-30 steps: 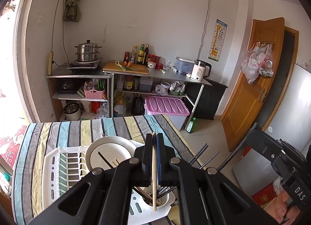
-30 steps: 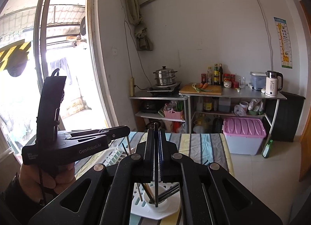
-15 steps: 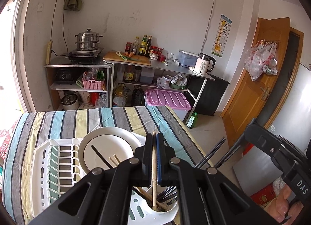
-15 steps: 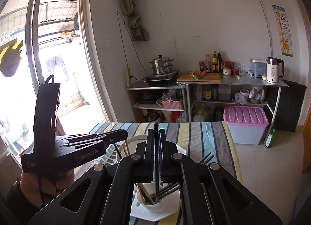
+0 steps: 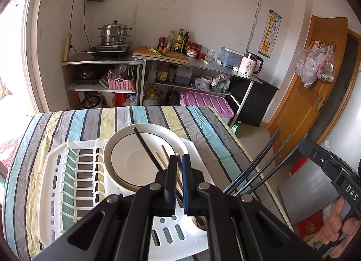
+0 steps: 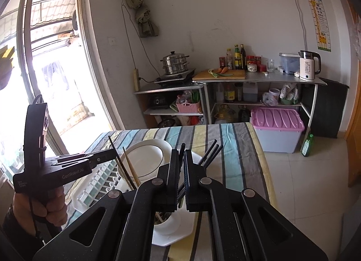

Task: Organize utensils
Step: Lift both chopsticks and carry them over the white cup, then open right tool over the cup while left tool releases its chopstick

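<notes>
Left gripper [image 5: 178,166] fingers pinch a wooden chopstick [image 5: 179,171], right gripper [image 6: 182,161] fingers clamp a black chopstick [image 6: 181,148], both above the white cup [image 6: 167,223] on the desk's drying rack [image 5: 56,184].

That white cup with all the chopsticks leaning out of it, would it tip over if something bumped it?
Possibly. The white cup looks small, while the dark chopsticks lean far out past its rim, so they could lever it over. It sits on the smooth plastic dish rack, so it might slide first.
</notes>
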Available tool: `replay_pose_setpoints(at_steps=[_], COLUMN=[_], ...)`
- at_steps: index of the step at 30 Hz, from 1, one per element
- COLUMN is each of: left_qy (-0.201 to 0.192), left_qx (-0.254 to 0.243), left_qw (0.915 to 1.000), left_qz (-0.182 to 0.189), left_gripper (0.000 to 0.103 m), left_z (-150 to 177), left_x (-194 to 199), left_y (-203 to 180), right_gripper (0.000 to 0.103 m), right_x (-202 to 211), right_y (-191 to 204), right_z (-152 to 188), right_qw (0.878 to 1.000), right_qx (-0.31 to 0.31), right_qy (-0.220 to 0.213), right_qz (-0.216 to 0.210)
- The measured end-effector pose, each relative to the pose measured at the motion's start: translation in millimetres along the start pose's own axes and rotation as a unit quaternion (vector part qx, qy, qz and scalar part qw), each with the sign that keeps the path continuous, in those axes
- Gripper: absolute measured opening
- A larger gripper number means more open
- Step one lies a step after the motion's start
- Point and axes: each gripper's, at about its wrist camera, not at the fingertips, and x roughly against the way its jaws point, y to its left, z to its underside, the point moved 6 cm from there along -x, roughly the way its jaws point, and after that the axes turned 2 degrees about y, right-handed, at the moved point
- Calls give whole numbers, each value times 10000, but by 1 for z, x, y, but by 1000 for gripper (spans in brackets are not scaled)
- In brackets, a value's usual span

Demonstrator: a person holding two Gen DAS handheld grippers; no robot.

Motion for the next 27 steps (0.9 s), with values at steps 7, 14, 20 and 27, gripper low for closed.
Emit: replay_pose_setpoints(at_steps=[7, 14, 20, 27], left_qy=[4, -47, -91, -270], left_qx=[8, -1, -44, -37], left_qw=[10000, 9999, 9998, 9992], left_qz=[-52, -135, -194, -282], left_gripper=[6, 7, 8, 20], left_z=[5, 14, 26, 45], left_x=[3, 13, 28, 53], left_y=[5, 8, 8, 9], right_gripper=[6, 14, 14, 15], right_x=[3, 18, 35, 63], right_y=[-3, -2, 1, 11], right_z=[2, 10, 17, 35], right_qw=[9999, 9999, 9999, 9994], right_qx=[59, 120, 164, 302], right_qy=[94, 29, -35, -152], right_qz=[41, 52, 37, 5])
